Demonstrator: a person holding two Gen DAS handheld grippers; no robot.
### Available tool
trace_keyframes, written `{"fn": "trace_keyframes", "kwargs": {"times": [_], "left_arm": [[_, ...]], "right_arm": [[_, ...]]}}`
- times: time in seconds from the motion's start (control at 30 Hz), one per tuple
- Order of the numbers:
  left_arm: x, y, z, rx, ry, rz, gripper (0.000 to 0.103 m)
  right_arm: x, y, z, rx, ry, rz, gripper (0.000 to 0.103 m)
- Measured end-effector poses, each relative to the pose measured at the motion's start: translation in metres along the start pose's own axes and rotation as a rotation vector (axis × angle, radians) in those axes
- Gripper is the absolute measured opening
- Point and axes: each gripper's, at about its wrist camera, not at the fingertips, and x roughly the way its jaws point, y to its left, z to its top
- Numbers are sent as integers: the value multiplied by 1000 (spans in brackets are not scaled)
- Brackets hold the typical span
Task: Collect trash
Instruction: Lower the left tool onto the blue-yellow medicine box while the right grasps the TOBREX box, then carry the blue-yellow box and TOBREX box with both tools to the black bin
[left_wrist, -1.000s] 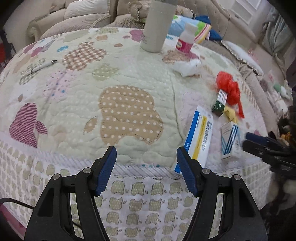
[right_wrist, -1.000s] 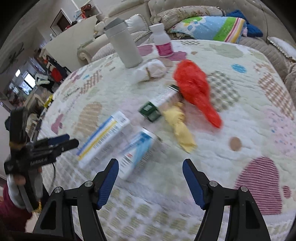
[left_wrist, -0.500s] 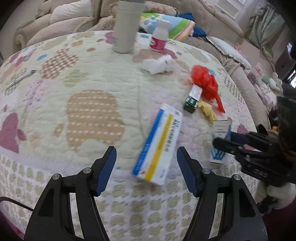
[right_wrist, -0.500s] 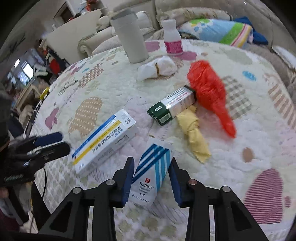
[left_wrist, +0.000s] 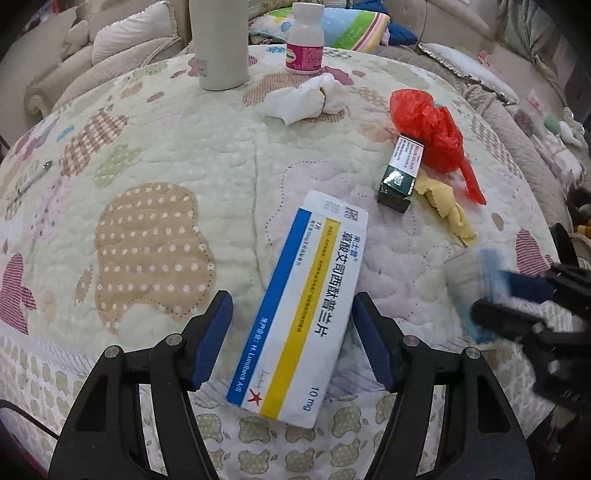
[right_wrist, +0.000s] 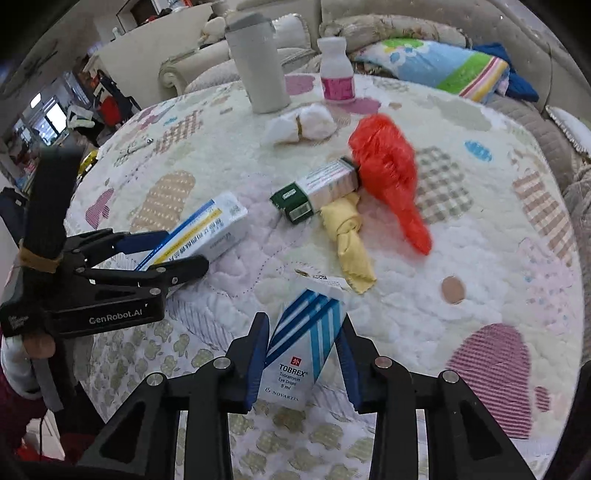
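While the eye-drop carton is pinched by the right gripper, the long pill box straddled by the wide-open left gripper could be nudged off the tabletop edge

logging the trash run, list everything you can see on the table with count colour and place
long medicine box: 1, white, blue and yellow stripes, front edge, between the left fingers
Tobrex box: 1, white and blue, front edge, clamped
small box: 1, green and white, centre
red plastic bag: 1, beside the small box
yellow cloth: 1, by the small box
white tissue wad: 1, far side
tumbler: 1, grey-white, far side
pill bottle: 1, white, pink label, far side
pen: 1, silver, left
quilted cover: 1, pastel patchwork
left gripper: open
right gripper: shut on Tobrex box
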Motion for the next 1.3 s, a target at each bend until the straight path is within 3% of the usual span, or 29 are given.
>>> {"fn": "trace_keyframes", "kwargs": {"times": [0.07,0.13,0.3,0.57,1.3], "left_arm": [[-1,-2,-1,13,-20,24,47],[-1,-1,-1,6,-25,17,43],[-8,-1,0,-35,-22,-41,42],[-38,-26,5,-41,-76,-115,42],[-49,-172,29,119,-90,-218,42]], "right_arm": [[7,1,-2,8,18,7,37],[11,2,-5,4,20,-3,37],[4,-1,-8,7,-28,17,29],[-20,-18,-18,20,-77,20,29],[-110,-126,-65,203,-223,-115,29]]}}
